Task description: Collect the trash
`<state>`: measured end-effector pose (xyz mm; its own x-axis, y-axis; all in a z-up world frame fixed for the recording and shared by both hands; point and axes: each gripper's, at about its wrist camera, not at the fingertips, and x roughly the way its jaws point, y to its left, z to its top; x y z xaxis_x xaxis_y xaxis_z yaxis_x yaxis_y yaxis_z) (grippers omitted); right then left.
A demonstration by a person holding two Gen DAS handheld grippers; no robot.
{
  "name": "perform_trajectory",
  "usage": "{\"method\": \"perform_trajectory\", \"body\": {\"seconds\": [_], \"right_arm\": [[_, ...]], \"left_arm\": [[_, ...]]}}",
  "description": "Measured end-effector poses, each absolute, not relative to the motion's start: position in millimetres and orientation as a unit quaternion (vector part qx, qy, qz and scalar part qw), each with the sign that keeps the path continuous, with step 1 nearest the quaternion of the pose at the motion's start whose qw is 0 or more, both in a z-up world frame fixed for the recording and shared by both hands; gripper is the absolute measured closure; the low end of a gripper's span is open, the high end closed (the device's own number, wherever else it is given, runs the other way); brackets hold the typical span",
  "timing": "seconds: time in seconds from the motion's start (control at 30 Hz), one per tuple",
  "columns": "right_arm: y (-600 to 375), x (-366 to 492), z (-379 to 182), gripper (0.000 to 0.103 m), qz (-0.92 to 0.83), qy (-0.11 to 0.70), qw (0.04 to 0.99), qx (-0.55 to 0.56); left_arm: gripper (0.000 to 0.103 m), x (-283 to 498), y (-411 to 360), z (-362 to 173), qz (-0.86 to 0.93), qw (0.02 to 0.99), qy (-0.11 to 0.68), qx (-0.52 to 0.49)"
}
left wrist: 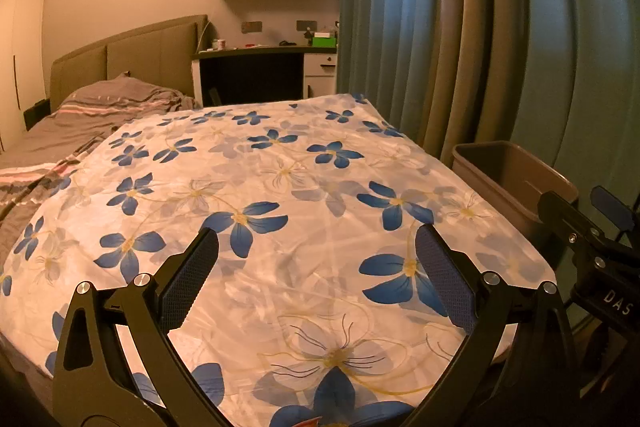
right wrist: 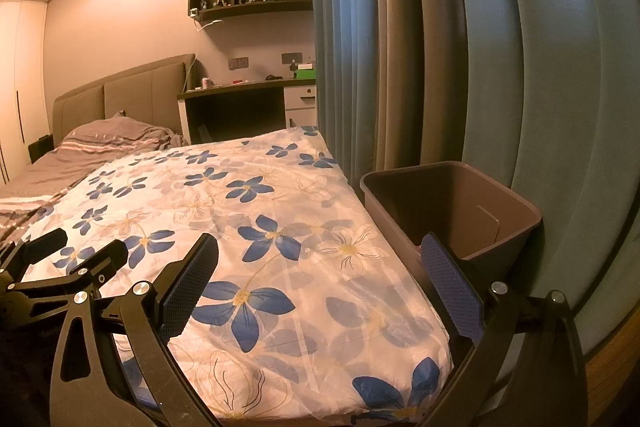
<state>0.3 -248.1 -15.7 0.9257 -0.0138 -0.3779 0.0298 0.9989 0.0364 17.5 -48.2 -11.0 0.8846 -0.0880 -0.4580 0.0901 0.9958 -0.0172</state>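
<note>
Trash: none visible on the floral sheet [left wrist: 280,227] in either view; bin [right wrist: 452,203] sits at the bed's right edge by the curtain [right wrist: 420,47], contents mostly hidden. Left gripper [left wrist: 316,275] and right gripper [right wrist: 332,287] both spread wide, nothing held. Best approach, imo: scan bed and bin before committing; keep grippers apart.

Left tongs [left wrist: 316,255] spread wide, empty, over floral quilt [left wrist: 280,187]; bin [left wrist: 516,175] beside bed

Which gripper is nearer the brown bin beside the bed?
Right. The right gripper hangs over the bed's corner, its right finger just before the bin. The left gripper is over the floral sheet, farther left of it.
</note>
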Motion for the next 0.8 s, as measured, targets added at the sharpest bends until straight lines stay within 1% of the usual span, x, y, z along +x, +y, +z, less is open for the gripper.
{"method": "perform_trajectory", "body": {"seconds": [0.8], "right_arm": [[-250.5, 0.2, -15.8, 0.006, -0.011, 0.192, 0.981, 0.022]], "left_arm": [[0.006, 14.4, -51.2, -11.0, -0.055, 0.971, 0.231, -0.002]]}}
